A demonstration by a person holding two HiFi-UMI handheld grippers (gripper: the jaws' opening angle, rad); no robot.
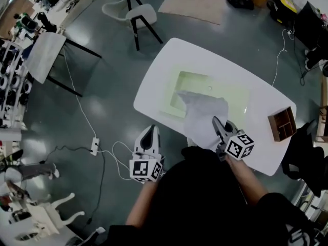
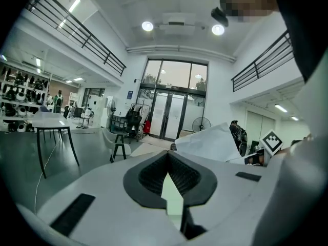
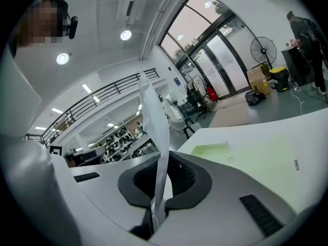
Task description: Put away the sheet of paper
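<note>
The sheet of paper [image 1: 202,117] is white and crumpled, and it hangs over the near edge of the white table [image 1: 169,55]. My right gripper [image 1: 218,122] is shut on its lower right part. In the right gripper view the sheet [image 3: 154,132] rises edge-on from between the black pads of the right gripper [image 3: 163,160]. My left gripper [image 1: 152,129] is off the table's near left side, over the floor, with its jaws together and nothing in them. The left gripper view shows that gripper [image 2: 167,155] with its tips meeting, and the sheet [image 2: 210,142] ahead to the right.
A pale green mat [image 1: 225,94] covers the middle of the table. A brown wooden box [image 1: 282,123] with compartments sits at the table's right end. On the floor are a white chair [image 1: 138,17], a side table [image 1: 46,53], and a power strip [image 1: 95,146] with cables.
</note>
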